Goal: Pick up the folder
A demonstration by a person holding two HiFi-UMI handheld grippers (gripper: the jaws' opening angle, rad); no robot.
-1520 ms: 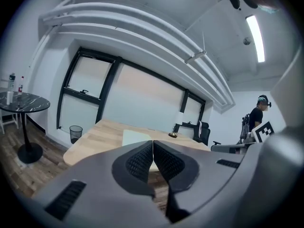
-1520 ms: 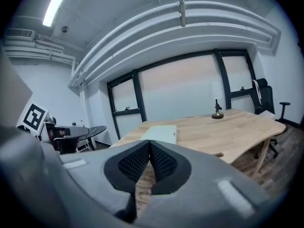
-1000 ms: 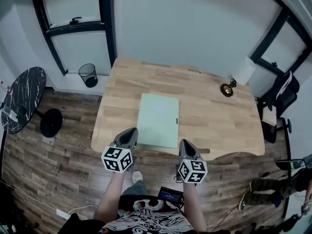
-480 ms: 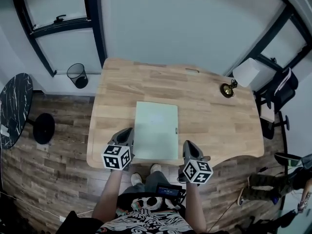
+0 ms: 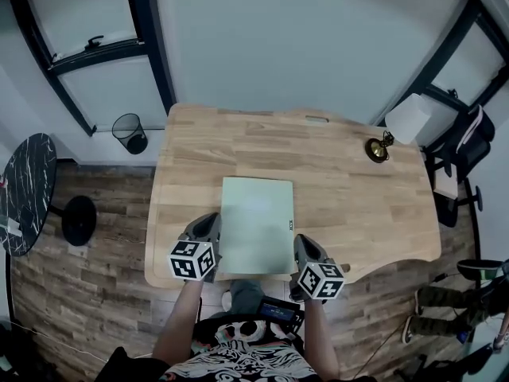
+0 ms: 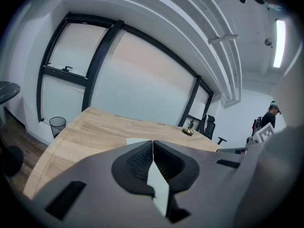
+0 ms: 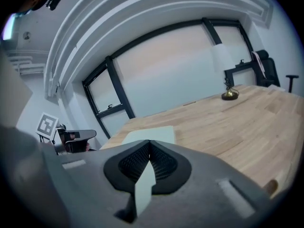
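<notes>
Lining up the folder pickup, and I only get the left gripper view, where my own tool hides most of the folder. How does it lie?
Observer: In the head view the folder lies flat on the table, close to its near edge.
Operator: Is the right tool open?
Observer: No, the right gripper view shows the right tool with jaws together.
Operator: Where is my left tool?
Observer: The left tool is beside the folder's left edge, by the near corner; contact can't be told.
</notes>
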